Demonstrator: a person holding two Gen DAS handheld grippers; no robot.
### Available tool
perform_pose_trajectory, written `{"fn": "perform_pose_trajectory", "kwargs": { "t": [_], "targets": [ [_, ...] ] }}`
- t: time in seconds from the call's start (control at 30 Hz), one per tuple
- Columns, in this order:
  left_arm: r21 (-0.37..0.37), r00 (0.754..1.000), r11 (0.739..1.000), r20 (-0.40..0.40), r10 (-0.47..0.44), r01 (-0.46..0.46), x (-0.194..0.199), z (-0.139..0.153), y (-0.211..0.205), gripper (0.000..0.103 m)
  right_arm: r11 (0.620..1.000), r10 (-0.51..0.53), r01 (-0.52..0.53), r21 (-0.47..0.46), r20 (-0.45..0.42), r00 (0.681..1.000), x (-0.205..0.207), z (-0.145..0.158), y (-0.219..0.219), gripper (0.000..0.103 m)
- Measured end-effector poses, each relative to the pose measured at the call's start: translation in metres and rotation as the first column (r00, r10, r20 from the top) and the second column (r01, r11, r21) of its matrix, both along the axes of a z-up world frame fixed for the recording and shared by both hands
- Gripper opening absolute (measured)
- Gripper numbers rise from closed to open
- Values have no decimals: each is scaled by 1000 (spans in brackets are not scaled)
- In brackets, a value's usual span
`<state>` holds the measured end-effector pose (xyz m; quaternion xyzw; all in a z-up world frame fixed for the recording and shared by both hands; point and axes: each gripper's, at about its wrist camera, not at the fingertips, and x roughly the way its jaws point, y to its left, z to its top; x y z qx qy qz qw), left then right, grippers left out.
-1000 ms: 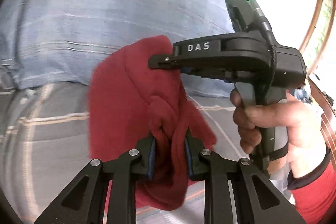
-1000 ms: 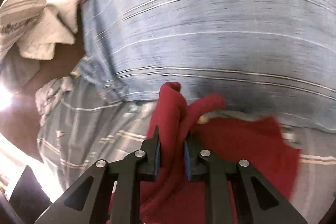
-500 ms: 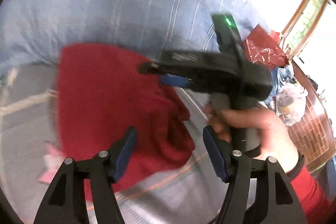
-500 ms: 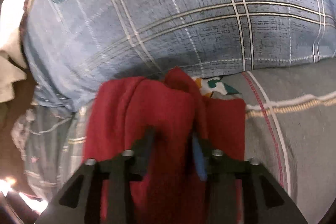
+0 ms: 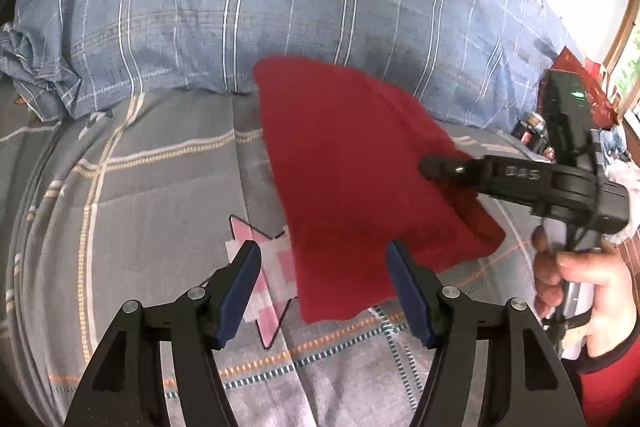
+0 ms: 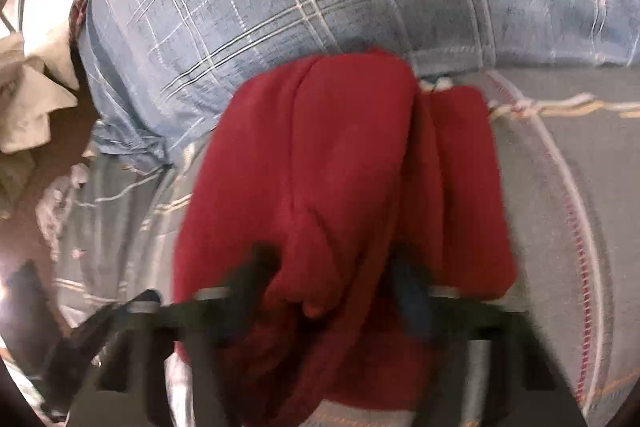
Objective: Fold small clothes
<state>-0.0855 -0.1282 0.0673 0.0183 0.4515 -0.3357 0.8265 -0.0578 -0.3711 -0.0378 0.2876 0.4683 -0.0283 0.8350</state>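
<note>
A small red garment (image 5: 352, 167) lies folded flat on the grey checked bedcover (image 5: 140, 207), its far corner against the blue pillow. My left gripper (image 5: 324, 267) is open and empty, just short of the garment's near edge. My right gripper (image 5: 440, 169) comes in from the right, its tips over the garment's right side. In the right wrist view the garment (image 6: 340, 187) lies bunched between and over my right gripper's (image 6: 336, 275) blurred fingers, which stand apart.
A large blue checked pillow (image 5: 260, 7) fills the far side of the bed. A pink and white patch (image 5: 264, 275) is printed on the cover beside the garment. Light cloths (image 6: 28, 99) and a brown floor lie beyond the bed's left edge.
Both grippers have opened and let go of the red garment. It has dropped flat onto the bedcover. My left gripper has drawn back from it.
</note>
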Motion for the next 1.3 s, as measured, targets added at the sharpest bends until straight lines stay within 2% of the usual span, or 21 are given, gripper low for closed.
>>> {"fn": "perform_pose_trajectory", "kwargs": {
  "t": [0.07,0.13,0.2,0.27,0.33,0.43,0.47,0.5,0.57,0.67,0.73,0.83,1.0,1.13,1.3],
  "targets": [
    [-14,999,1000,32,-2,2,-3,8,2,65,999,9,-7,-35,55,998,-8,19,0,22],
    [-22,999,1000,47,-1,2,-1,10,1,65,990,22,-8,-141,100,995,-19,39,6,22],
    [-12,1000,1000,29,4,-4,1,2,-4,65,977,16,0,-211,75,997,-19,38,4,22],
    [-6,1000,1000,8,1,-1,5,-9,-14,65,981,-10,14,-196,19,1000,-16,21,-2,23],
    [32,1000,999,4,-4,4,5,-16,-23,65,989,-34,30,-142,-28,999,-14,2,-9,28],
    [55,1000,998,24,-7,6,13,-26,-32,65,987,-80,79,-141,4,997,-25,11,-15,37],
    [65,999,998,34,0,-2,16,-28,-38,65,984,-96,97,-151,18,995,-28,18,-16,43],
    [73,999,997,42,6,-9,18,-30,-41,65,977,-106,112,-182,42,993,-29,29,-16,44],
    [77,999,997,46,13,-16,21,-34,-50,65,969,-76,93,-229,82,994,-23,44,-12,44],
    [89,999,995,44,31,-34,25,-38,-57,74,973,-16,37,-227,94,995,-3,45,-12,44],
    [90,998,995,42,39,-43,26,-41,-59,78,973,-2,18,-231,70,998,19,32,-14,40],
    [92,998,995,45,46,-50,30,-46,-63,79,971,-1,-2,-241,-10,1000,49,3,-18,39],
    [101,996,991,40,83,-86,37,-50,-68,79,964,-4,10,-265,22,1000,74,-13,-22,40],
    [111,996,991,42,73,-78,37,-50,-69,79,965,1,0,-263,4,1000,69,-6,-21,42],
    [108,997,991,43,69,-73,36,-52,-66,80,969,25,-13,-248,47,999,24,17,-14,46]
  ]
}}
